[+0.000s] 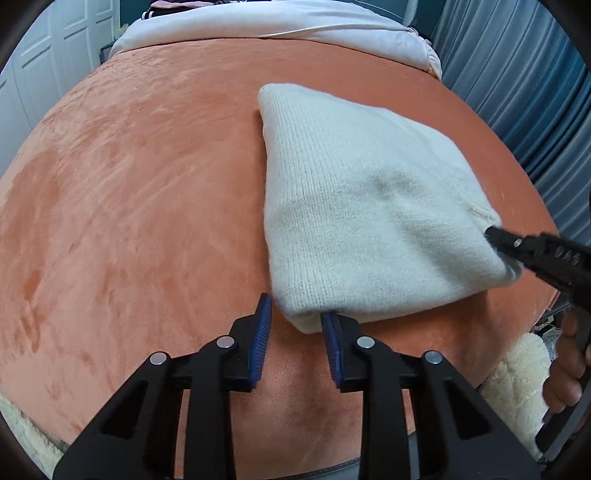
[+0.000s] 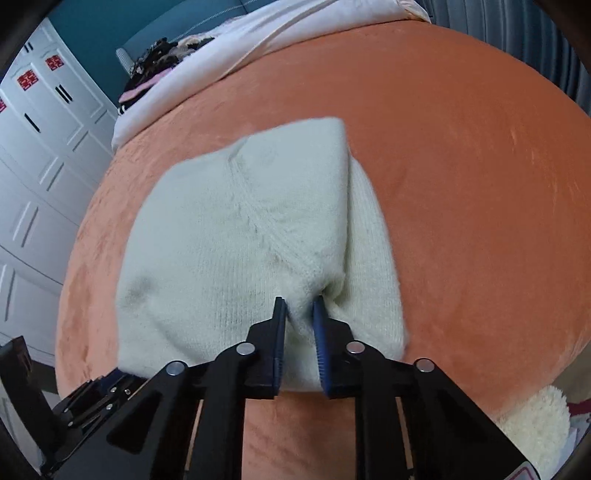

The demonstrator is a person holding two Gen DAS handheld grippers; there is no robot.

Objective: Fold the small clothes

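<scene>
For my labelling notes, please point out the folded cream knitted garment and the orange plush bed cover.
Folded cream knitted garment (image 1: 354, 206): left wrist view, middle of top layer.
Orange plush bed cover (image 1: 140, 192): left wrist view, bare part.

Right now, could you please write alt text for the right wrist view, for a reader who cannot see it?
The right tongs pinch the near edge of a folded cream knit garment lying on an orange plush bedspread. Behind are a white duvet and white wardrobe doors; the left tongs show at lower left.
</scene>
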